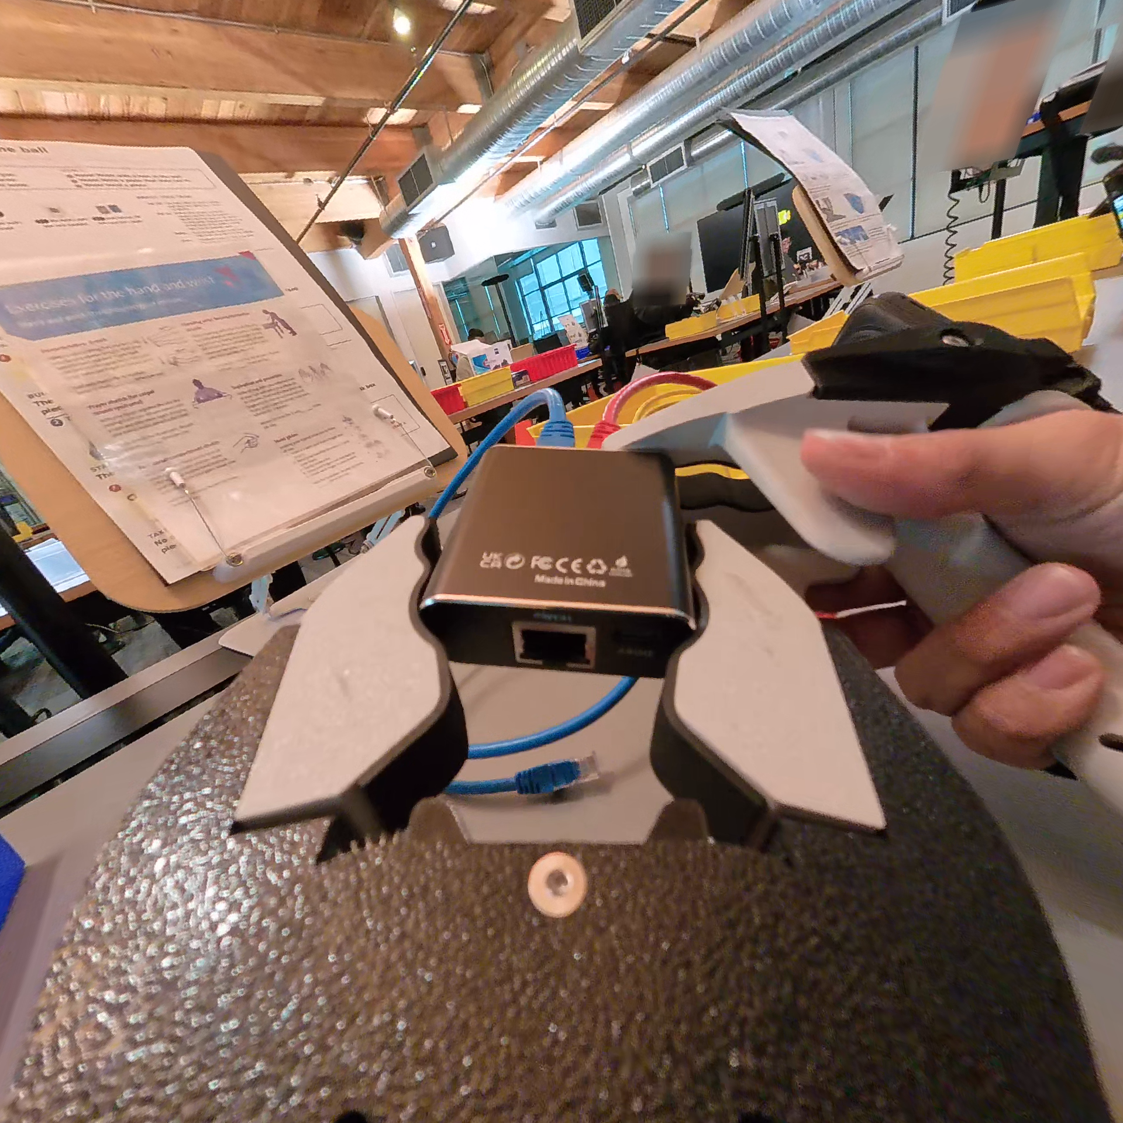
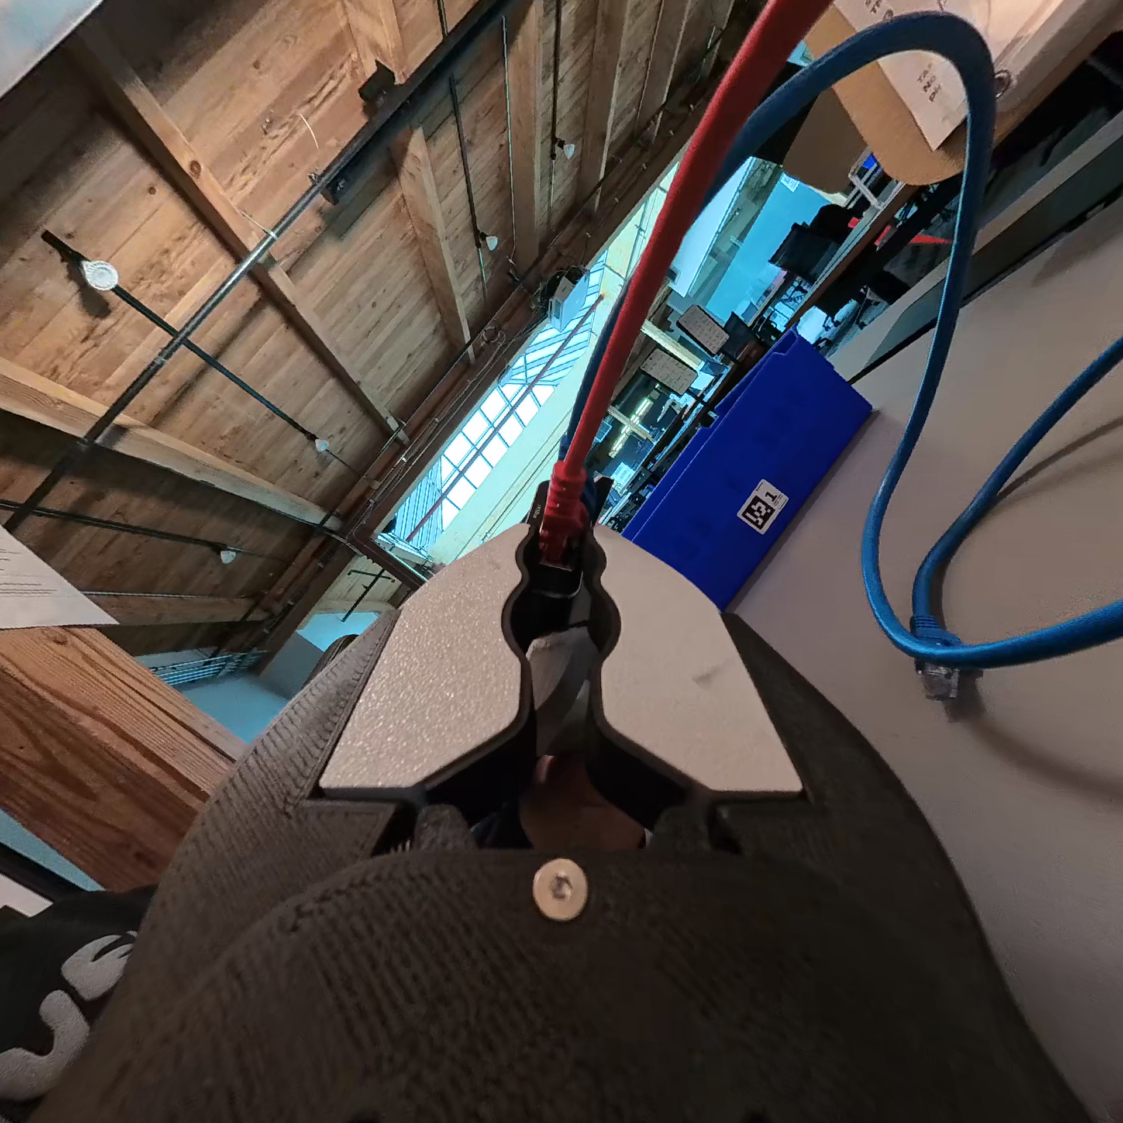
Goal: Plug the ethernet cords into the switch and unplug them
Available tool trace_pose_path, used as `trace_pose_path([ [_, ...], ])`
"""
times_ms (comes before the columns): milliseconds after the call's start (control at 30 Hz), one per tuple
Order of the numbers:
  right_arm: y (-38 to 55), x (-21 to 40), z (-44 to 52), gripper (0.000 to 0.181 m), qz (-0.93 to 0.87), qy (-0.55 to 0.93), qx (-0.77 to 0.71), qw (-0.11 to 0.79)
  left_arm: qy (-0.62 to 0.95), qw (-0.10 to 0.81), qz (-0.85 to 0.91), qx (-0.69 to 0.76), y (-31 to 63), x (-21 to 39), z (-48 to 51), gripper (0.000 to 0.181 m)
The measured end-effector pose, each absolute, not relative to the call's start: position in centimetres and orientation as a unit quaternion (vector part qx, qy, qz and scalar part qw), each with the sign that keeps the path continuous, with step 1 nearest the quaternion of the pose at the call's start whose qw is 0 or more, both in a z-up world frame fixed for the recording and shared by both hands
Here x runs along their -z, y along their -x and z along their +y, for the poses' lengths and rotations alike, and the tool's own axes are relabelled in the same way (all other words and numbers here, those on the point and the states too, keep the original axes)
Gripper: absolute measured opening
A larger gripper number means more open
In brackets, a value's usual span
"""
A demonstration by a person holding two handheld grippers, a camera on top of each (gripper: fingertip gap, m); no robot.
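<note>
Left wrist view: switch (image 1: 559, 547) at frame centre, between the left gripper (image 1: 559, 614) fingers, lifted off the table (image 1: 79, 832). Two plugged cords leave its far end, upper centre. A loose plug (image 1: 550, 778) lies on the table below the switch. Right gripper (image 1: 717, 425) enters from the right, held by a hand (image 1: 996, 571), beside the switch's far end. Document stand (image 1: 200, 377) upper left; bins (image 1: 1027, 291) upper right.

Right wrist view: right gripper centre, storage bin (image 2: 765, 480) right of centre, on the table's far part.
</note>
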State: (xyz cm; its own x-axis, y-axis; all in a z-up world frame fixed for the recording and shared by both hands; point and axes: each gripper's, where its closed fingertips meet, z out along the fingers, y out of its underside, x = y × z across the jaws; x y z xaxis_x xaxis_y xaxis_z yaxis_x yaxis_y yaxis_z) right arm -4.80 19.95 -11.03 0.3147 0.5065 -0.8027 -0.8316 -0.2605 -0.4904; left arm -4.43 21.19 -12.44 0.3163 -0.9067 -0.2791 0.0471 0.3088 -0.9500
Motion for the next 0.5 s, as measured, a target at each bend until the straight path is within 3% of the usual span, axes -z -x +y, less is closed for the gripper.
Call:
trace_pose_path([
  [500, 5.3, 10.3, 19.0, 0.009, 0.094, 0.547, -0.575, 0.602, 0.431, 0.685, 0.471, 0.351, 4.5, 11.9, 20.6, 0.075],
])
